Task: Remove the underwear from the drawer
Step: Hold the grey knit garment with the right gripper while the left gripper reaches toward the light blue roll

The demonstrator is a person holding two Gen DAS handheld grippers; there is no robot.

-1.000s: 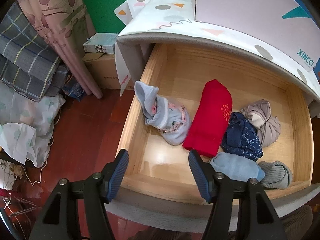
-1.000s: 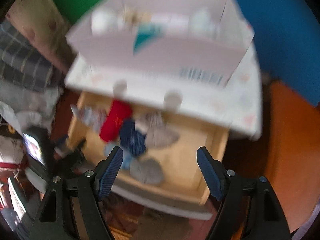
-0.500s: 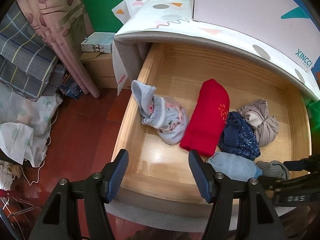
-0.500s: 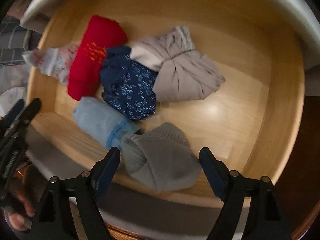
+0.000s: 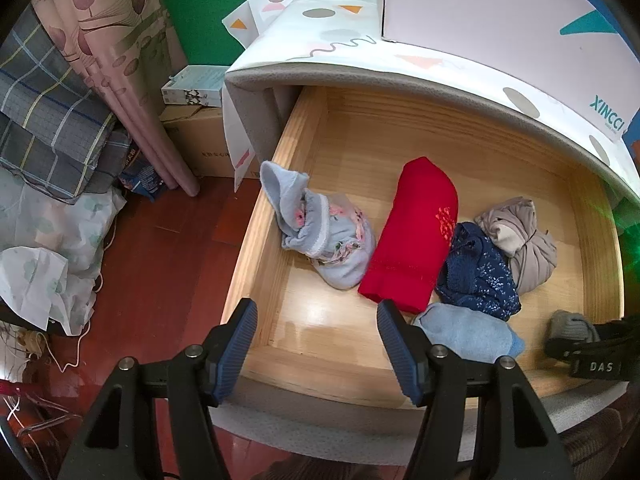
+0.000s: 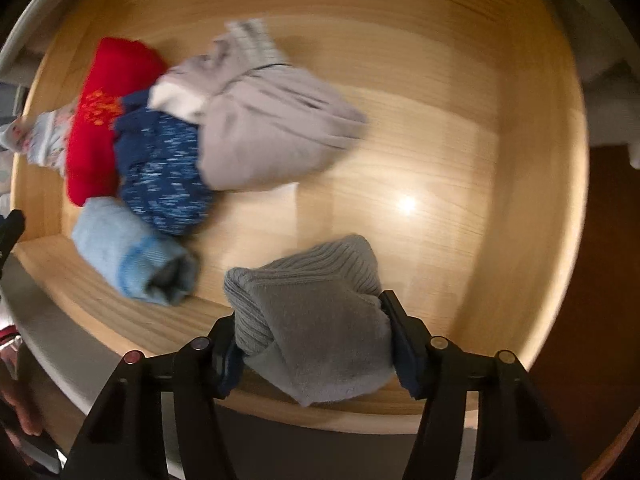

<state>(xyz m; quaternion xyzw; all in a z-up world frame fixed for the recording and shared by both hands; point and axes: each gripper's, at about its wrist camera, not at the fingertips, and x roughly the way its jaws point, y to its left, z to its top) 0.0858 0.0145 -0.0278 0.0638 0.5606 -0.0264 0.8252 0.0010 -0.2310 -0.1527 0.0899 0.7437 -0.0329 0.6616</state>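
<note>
The right tool (image 6: pixel 310 344) is closing its jaws on the grey ribbed bundle (image 6: pixel 308 320), which is sitting between the pads and already bulging out in front of them, so the pads are pressing into the fabric on both sides. A second ago this tool was hanging well above the drawer (image 6: pixel 460 92) with nothing between its jaws; now it is standing down inside, at the front wall, and from the left wrist view its black body (image 5: pixel 592 354) is showing at the drawer's front right corner over the same grey bundle (image 5: pixel 570 324). That is meaning the reach is finished and the grasp is under way; the lift out is likely the next step, provided the soft roll is not slipping free. The left tool (image 5: pixel 316 350) is hanging open and empty over the drawer's front edge, unmoved over that second. Inside the drawer, the light blue roll (image 6: pixel 128 248) is lying just beside the grey bundle along the front wall, the navy patterned piece (image 6: pixel 164 176) is lying behind it, the red piece (image 6: pixel 104 120) and the beige piece (image 6: pixel 260 128) are flanking the navy one, and the floral bundle (image 5: pixel 324 240) is resting toward the drawer's left side.
</note>
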